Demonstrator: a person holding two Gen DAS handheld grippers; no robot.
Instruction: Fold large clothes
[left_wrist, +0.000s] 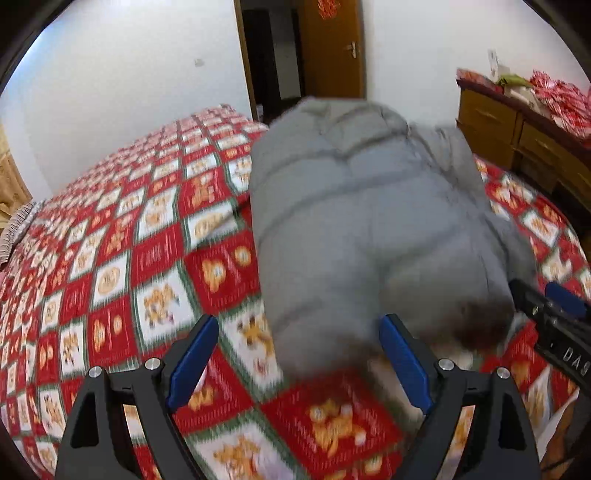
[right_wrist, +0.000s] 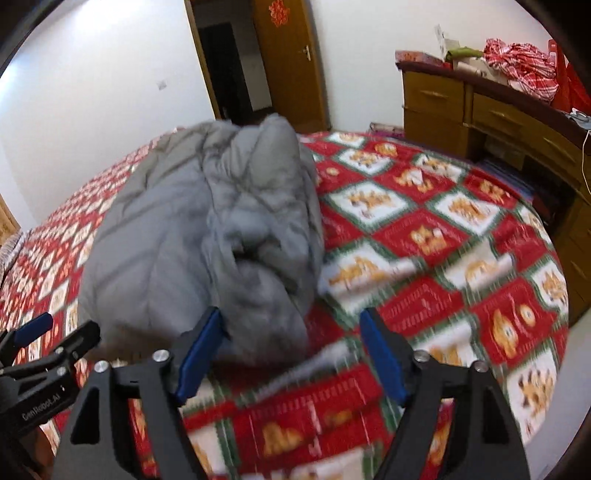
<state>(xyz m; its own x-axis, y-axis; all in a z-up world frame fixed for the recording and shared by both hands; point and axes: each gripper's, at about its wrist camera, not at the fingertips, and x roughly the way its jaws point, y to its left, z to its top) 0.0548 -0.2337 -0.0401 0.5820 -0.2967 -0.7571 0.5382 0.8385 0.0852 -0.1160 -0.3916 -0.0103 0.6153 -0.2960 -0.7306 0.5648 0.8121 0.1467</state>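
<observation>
- The left tongs (left_wrist: 297, 363) stand wide and grip nothing; between their blue pads (left_wrist: 192, 360) shows only the bedspread, with the jacket's near hem just ahead and toward the right pad.
- The right tongs (right_wrist: 291, 354) also gape wide and bare; the jacket's crumpled near end lies straight ahead of the left-hand pad (right_wrist: 199, 358), touching or nearly so, though blur makes it hard to say which.
- The grey padded jacket (left_wrist: 354, 221) lies on the bed, bunched and partly folded over itself, its long axis running away from both tongs toward the door. It sits between the two, so each has one near corner: the left tongs the left hem, the right tongs the rumpled right side (right_wrist: 258, 236).
- I judge the right tongs slightly nearer the cloth. The next grip likely calls for reaching forward and inward to the near edge. The thick filling may spring back or slip from a shallow pinch.
- The bed (left_wrist: 110, 229) carries a red, white and green checked cover with cartoon figures, soft and yielding.
- Beyond stand a white wall, an open wooden door (left_wrist: 328, 48), and at the right a wooden dresser (right_wrist: 461, 107) heaped with red things.
</observation>
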